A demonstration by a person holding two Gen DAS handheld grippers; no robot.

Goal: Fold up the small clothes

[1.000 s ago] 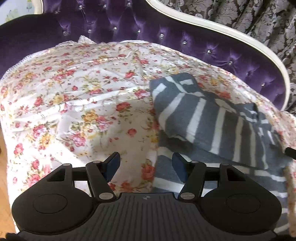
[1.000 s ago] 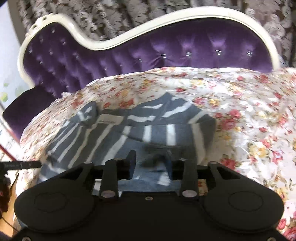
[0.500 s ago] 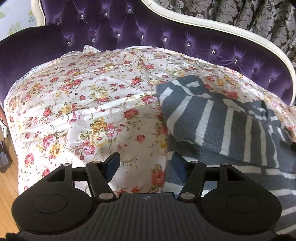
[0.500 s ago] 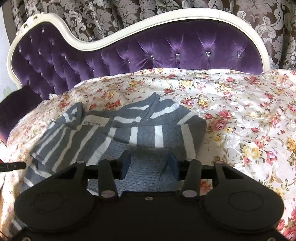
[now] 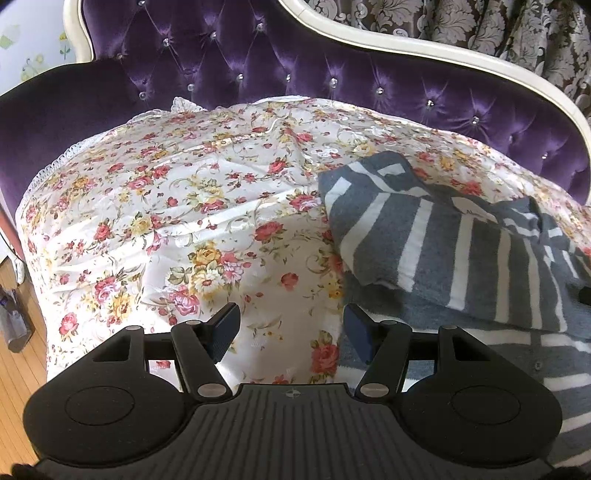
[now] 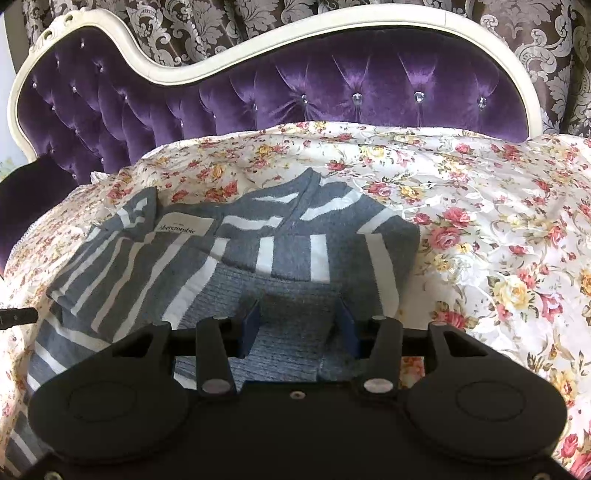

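A grey sweater with white stripes [image 6: 229,266] lies partly folded on the floral sheet, both sides turned in over its middle. A white neck label [image 6: 185,226] shows at its far left. In the left wrist view the sweater [image 5: 454,254] lies at the right. My left gripper [image 5: 291,328] is open and empty above the floral sheet, just left of the sweater's edge. My right gripper [image 6: 298,319] is open and empty above the sweater's ribbed near part.
The floral sheet [image 5: 177,221] covers a purple tufted sofa with a white frame [image 6: 295,92]. A patterned curtain [image 6: 207,26] hangs behind. Wooden floor [image 5: 14,373] shows at the lower left. The other gripper's dark tip [image 6: 16,316] shows at the left edge.
My right gripper let go of the sweater's folded part, opened and drew back. My left gripper also drew back, still open. The sweater lies still.
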